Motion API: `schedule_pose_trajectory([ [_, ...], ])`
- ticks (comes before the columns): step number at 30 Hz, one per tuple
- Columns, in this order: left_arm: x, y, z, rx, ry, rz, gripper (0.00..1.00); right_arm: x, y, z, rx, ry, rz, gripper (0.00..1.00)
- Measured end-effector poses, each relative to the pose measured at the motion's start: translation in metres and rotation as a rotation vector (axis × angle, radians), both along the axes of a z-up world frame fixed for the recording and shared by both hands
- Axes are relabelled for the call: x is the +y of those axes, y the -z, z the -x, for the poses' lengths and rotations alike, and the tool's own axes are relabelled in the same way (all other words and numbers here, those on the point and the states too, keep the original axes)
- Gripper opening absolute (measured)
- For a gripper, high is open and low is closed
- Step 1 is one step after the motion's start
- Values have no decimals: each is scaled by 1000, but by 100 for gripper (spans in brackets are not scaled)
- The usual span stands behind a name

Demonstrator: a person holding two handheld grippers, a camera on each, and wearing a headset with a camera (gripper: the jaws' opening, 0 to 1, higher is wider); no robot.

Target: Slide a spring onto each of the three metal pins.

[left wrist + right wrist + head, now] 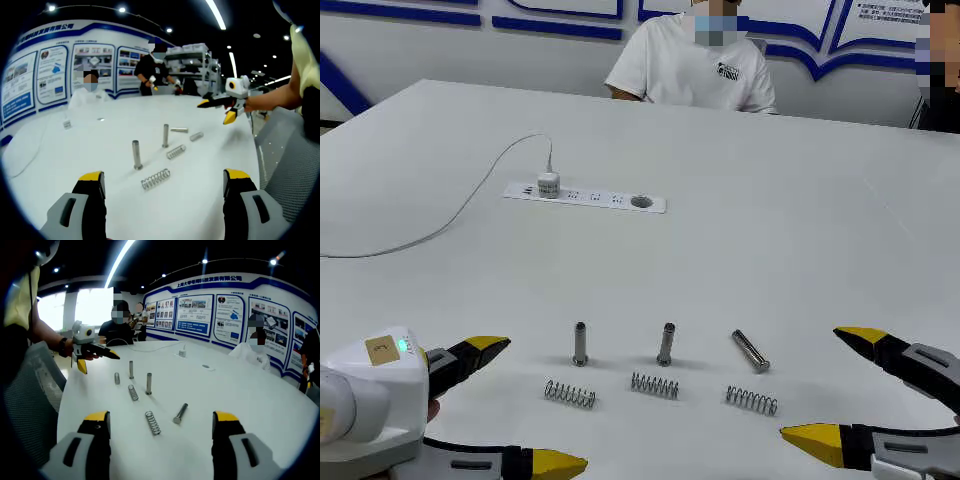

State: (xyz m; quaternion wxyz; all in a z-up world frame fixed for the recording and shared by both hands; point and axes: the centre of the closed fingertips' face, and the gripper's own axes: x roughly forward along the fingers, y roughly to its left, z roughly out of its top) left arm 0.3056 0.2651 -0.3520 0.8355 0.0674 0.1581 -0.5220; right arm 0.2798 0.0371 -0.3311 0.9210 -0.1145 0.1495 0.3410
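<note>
Holding left gripper and right gripper gaping and empty in the lower corners. Leaving three springs lying lower centre, just below their pins. Probably risking toppling the two upright pins, or rolling the lying pin, by nudging while pinching a spring.

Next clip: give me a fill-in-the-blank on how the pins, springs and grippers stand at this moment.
The left pin and middle pin stand upright; the right pin lies on its ____.
The left spring, middle spring and right spring lie on the table; ____ of them is on a pin.
The left gripper and right gripper hold nothing, and their jaws are ____.
Missing words: side; none; open.
</note>
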Motion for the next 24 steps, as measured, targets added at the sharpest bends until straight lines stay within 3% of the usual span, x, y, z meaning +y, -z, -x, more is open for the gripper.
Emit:
schedule_pose_trajectory([
  [24,2,5,2,22,-2,0,100,-2,5,1,20,15,1,83],
])
